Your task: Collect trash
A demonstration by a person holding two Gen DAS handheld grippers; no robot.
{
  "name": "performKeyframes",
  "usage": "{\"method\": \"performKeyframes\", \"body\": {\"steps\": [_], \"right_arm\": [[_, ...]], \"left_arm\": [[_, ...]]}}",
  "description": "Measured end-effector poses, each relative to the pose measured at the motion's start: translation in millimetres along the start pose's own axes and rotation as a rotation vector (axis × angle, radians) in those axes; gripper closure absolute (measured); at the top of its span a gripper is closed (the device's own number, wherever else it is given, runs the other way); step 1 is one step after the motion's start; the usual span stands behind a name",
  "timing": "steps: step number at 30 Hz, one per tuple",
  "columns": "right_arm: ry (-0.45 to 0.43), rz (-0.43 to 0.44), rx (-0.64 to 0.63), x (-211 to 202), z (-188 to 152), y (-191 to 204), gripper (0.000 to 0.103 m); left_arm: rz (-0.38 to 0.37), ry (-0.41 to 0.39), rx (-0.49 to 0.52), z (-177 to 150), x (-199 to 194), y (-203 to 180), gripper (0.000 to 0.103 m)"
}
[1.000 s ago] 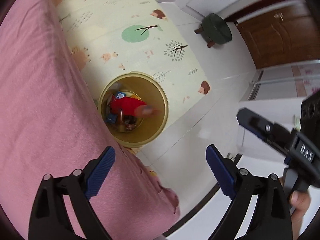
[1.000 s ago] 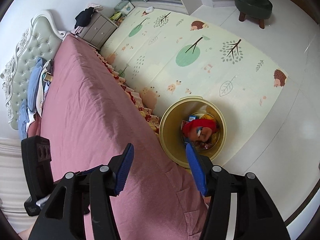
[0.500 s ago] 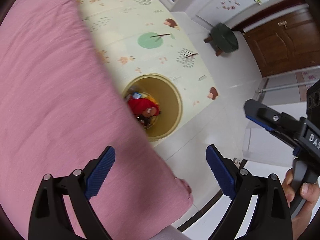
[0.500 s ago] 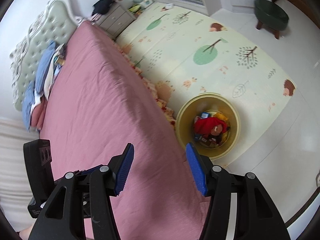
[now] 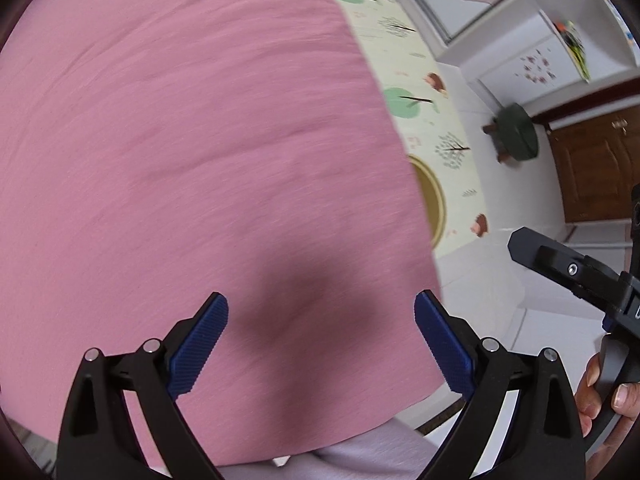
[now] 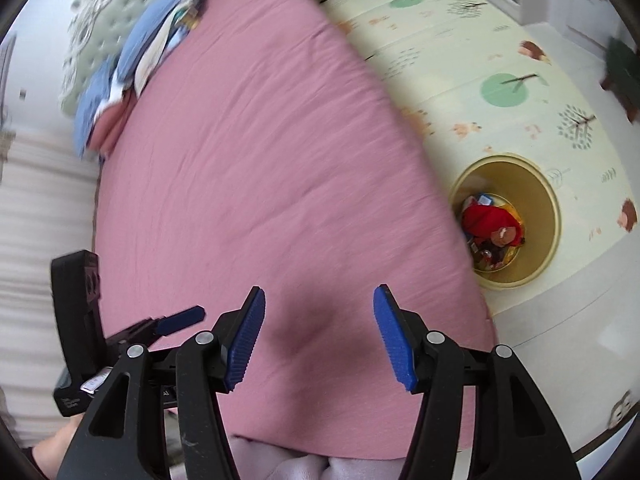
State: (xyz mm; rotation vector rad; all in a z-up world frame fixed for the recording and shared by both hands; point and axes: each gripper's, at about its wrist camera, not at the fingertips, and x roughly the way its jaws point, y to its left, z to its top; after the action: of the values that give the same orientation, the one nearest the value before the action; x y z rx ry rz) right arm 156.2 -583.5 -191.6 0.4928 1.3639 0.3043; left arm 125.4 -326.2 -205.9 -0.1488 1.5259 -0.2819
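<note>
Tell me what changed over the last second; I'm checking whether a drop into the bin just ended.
Both grippers swung away from the bin to over the pink bed: in the left view only a sliver of the bin's rim shows now. The left gripper and right gripper hold nothing; the right jaws are opening slightly. The trash stayed in the bin.

We find both grippers carried from above the yellow bin (image 6: 516, 236) to over the pink bed (image 5: 200, 160), the right gripper (image 6: 319, 336) opening, nothing between its fingers.
</note>
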Motion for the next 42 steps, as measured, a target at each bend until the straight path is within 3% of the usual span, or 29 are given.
{"method": "performKeyframes", "body": {"steps": [4, 10, 12, 18, 28, 36, 42], "right_arm": [[0.036, 0.014, -0.042, 14, -10, 31, 0.043], [0.044, 0.012, -0.067, 15, -21, 73, 0.028], [0.032, 0.003, -0.1, 10, -25, 89, 0.021], [-0.014, -0.028, -0.17, -12, -36, 130, 0.015], [-0.111, -0.12, -0.277, -56, -60, 197, 0.014], [-0.23, -0.102, -0.362, -91, -81, 248, 0.01], [-0.285, -0.052, -0.425, -103, -94, 279, 0.01]], "left_arm": [[0.032, -0.037, -0.063, -19, -15, 33, 0.008], [0.039, -0.12, -0.116, -35, -43, 54, 0.006], [0.059, -0.161, -0.126, -40, -57, 58, 0.004], [0.082, -0.231, -0.162, -59, -106, 80, 0.004], [0.192, -0.374, -0.216, -94, -195, 104, 0.004], [0.27, -0.503, -0.279, -114, -273, 113, 0.004], [0.277, -0.607, -0.331, -129, -324, 116, 0.004]]}}
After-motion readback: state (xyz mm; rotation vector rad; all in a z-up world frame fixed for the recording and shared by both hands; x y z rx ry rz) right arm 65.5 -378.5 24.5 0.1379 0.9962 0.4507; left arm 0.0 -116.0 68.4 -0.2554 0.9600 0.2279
